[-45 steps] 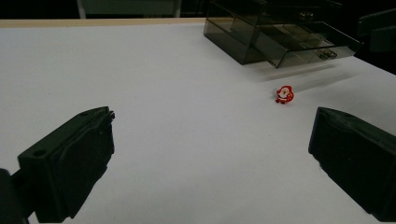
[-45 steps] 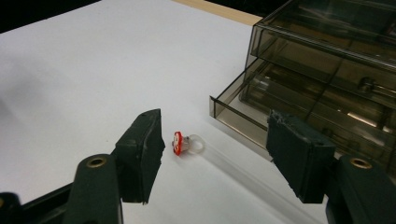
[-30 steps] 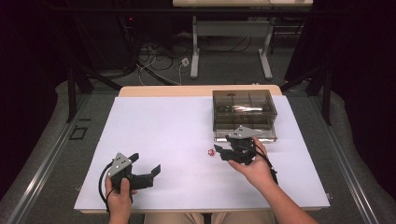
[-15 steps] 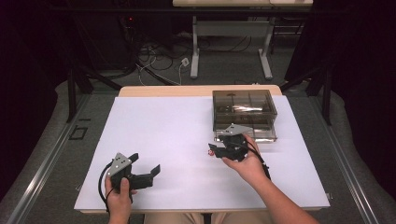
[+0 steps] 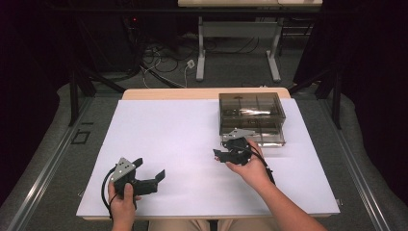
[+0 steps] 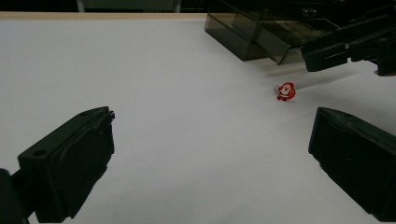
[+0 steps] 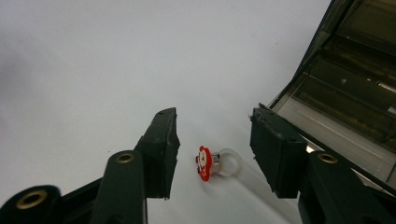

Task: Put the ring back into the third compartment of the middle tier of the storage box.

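White sheet point(image 5: 183, 144) covers the table top; a wooden edge shows at the far side. Red Santa ring point(image 7: 211, 163), a small red-and-white figure on a clear plastic band, lies on the sheet between the two jaws of the right gripper point(image 7: 212, 149). Gaps are visible on both sides of the ring, so the pads are not touching it. These jaws have just been closing around it and stand part open; nothing is grasped.

In the left gripper view the ring point(image 6: 286, 91) sits on the sheet just near of the smoked clear drawer box point(image 6: 261, 28), with the right gripper's jaw tips point(image 6: 348, 49) close above and to its right.

In the high view the right gripper point(image 5: 235, 153) is right of centre, just near of the drawer box point(image 5: 250, 113), which stands at the far right of the sheet. The ring itself is hidden under the gripper in that view.

Left gripper point(image 5: 146, 178) rests at the near left of the sheet, held in the person's left hand point(image 5: 122, 202). Its jaws are spread wide with only bare sheet between them, well apart from the ring.
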